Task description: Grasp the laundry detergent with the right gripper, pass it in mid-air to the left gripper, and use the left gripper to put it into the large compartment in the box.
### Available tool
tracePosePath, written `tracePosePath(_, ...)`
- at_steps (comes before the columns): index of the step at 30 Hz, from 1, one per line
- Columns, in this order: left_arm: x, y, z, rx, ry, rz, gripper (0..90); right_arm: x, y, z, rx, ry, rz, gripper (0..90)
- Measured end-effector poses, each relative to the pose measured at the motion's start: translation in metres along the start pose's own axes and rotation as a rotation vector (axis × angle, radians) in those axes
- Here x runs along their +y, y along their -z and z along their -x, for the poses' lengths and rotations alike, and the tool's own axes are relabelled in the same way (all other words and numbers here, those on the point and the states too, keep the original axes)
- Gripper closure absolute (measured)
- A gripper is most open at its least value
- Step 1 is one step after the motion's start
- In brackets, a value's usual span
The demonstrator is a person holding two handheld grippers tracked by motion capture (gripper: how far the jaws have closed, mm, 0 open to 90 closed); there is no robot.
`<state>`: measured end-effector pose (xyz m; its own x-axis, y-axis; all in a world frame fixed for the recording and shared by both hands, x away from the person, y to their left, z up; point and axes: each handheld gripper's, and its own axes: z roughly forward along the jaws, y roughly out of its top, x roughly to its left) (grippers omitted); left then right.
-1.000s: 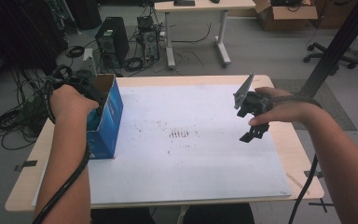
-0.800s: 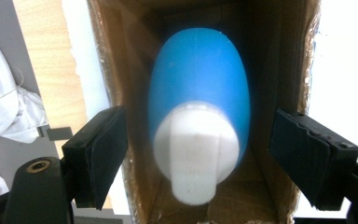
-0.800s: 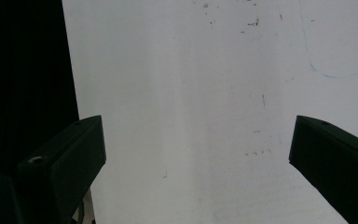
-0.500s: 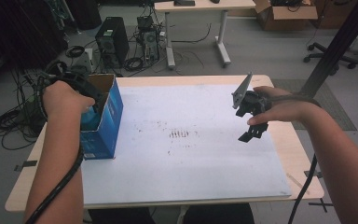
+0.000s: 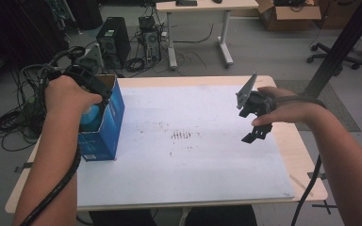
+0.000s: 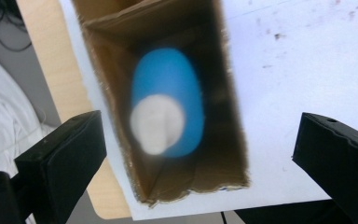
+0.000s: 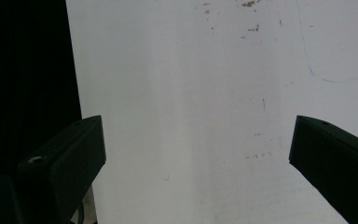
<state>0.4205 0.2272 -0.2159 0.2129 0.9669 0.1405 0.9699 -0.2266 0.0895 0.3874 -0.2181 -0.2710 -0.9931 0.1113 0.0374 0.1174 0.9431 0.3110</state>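
Counter (image 5: 207, 160) under a white, speckled sheet (image 5: 193, 165), beneath both pairs of jaws. Blue box (image 5: 104, 127) standing open-topped at the sheet's edge, directly below the left gripper (image 6: 196, 154), its mouth framed between those wide-open jaws. Blue object with a white end (image 6: 165, 109) lying inside, blurred, straight ahead of the jaws. Right gripper (image 5: 254, 120) held above bare sheet, jaws spread wide, nothing between.

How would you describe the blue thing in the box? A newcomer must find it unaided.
Start at the white-topped table and go to its left edge, where an open blue box stands below the left hand-held gripper. Inside lies a rounded blue object with a white end, the box's sole visible content.
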Motion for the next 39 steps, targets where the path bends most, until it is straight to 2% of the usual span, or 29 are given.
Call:
tracePosePath(1,0.001,0.003,0.005,0.001,-0.032,0.002,0.2,-0.001,0.001,-0.001,-0.005,0.001,0.009,3.4)
tracePosePath(3,0.001,0.004,0.008,-0.009,-0.041,0.003,0.2,-0.001,0.003,-0.001,-0.005,-0.002,0.02,3.4)
tracePosePath(6,0.002,0.008,0.016,-0.014,-0.086,0.013,0.2,-0.004,0.007,-0.003,-0.012,0.002,0.041,3.4)
tracePosePath(9,0.004,0.013,0.027,-0.024,-0.147,0.019,0.2,-0.007,0.008,-0.004,-0.014,-0.001,0.044,3.5)
tracePosePath(10,0.005,0.017,0.034,-0.029,-0.195,0.026,0.2,-0.009,0.01,-0.004,-0.018,-0.005,0.045,3.5)
tracePosePath(11,0.005,0.017,0.034,-0.029,-0.195,0.026,0.2,-0.009,0.01,-0.004,-0.018,-0.005,0.045,3.5)
tracePosePath(13,0.004,0.027,0.044,-0.027,-0.265,0.056,0.2,-0.011,0.011,-0.005,-0.02,-0.008,0.046,3.5)
tracePosePath(17,0.0,0.046,0.061,-0.026,-0.366,0.123,0.2,-0.014,0.017,-0.007,-0.031,0.0,0.063,3.5)
tracePosePath(19,-0.001,0.054,0.069,-0.019,-0.423,0.135,0.2,-0.016,0.02,-0.009,-0.036,0.005,0.072,3.5)
tracePosePath(23,-0.004,0.067,0.086,0.007,-0.564,0.141,0.2,-0.018,0.023,-0.012,-0.042,0.008,0.072,3.4)
tracePosePath(24,-0.006,0.072,0.092,-0.001,-0.622,0.157,0.2,-0.019,0.024,-0.013,-0.044,0.006,0.071,3.4)
tracePosePath(25,-0.006,0.075,0.095,-0.008,-0.662,0.17,0.2,-0.019,0.024,-0.014,-0.043,0.01,0.071,3.4)
tracePosePath(27,-0.009,0.082,0.1,-0.056,-0.72,0.185,0.2,-0.02,0.024,-0.015,-0.042,0.015,0.068,3.4)
tracePosePath(29,-0.011,0.089,0.107,-0.078,-0.797,0.2,0.2,-0.019,0.024,-0.016,-0.04,0.02,0.061,3.5)
tracePosePath(30,-0.012,0.091,0.11,-0.099,-0.819,0.197,0.2,-0.019,0.024,-0.016,-0.04,0.02,0.061,3.5)
tracePosePath(32,-0.014,0.093,0.118,-0.102,-0.879,0.195,0.2,-0.018,0.023,-0.017,-0.036,0.021,0.057,3.5)
tracePosePath(33,-0.014,0.093,0.121,-0.122,-0.896,0.185,0.2,-0.017,0.023,-0.017,-0.035,0.028,0.056,3.5)
tracePosePath(34,-0.015,0.093,0.125,-0.126,-0.933,0.172,0.2,-0.016,0.022,-0.017,-0.033,0.027,0.052,3.4)
tracePosePath(36,-0.017,0.091,0.131,-0.137,-0.97,0.152,0.2,-0.013,0.022,-0.018,-0.027,0.033,0.049,3.5)
tracePosePath(37,-0.019,0.088,0.136,-0.125,-1.022,0.147,0.2,-0.011,0.02,-0.019,-0.026,0.041,0.042,3.5)
tracePosePath(38,-0.019,0.088,0.136,-0.125,-1.022,0.147,0.2,-0.011,0.02,-0.019,-0.026,0.041,0.042,3.5)
tracePosePath(39,-0.02,0.086,0.139,-0.117,-1.045,0.135,0.2,-0.009,0.019,-0.02,-0.028,0.046,0.033,3.5)
